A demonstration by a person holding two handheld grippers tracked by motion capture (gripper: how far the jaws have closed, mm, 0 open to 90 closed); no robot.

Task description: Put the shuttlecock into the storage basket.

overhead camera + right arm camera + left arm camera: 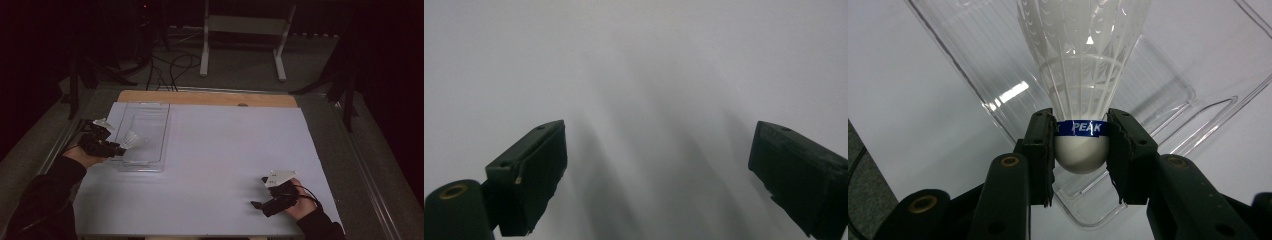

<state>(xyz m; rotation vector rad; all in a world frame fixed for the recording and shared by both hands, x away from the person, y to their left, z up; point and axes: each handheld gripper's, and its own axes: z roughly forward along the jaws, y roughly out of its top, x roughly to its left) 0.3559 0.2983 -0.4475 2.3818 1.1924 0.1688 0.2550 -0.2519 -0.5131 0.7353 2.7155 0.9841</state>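
While clamped in left tool (1081, 145), shuttlecock (1083, 75) seemingly above tray (1168, 95)

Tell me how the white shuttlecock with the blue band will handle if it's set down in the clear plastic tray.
The white shuttlecock probably weighs little: its skirt is thin and lattice-like. Its rounded cork base may make it tip over. The skirt looks easy to crush, so the left gripper sensibly clamps the base above the clear plastic tray.

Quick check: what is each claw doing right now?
Left claw: closed on the white feathered shuttlecock with a blue band, at its cork base.
Right claw: open, nothing between its jaws.
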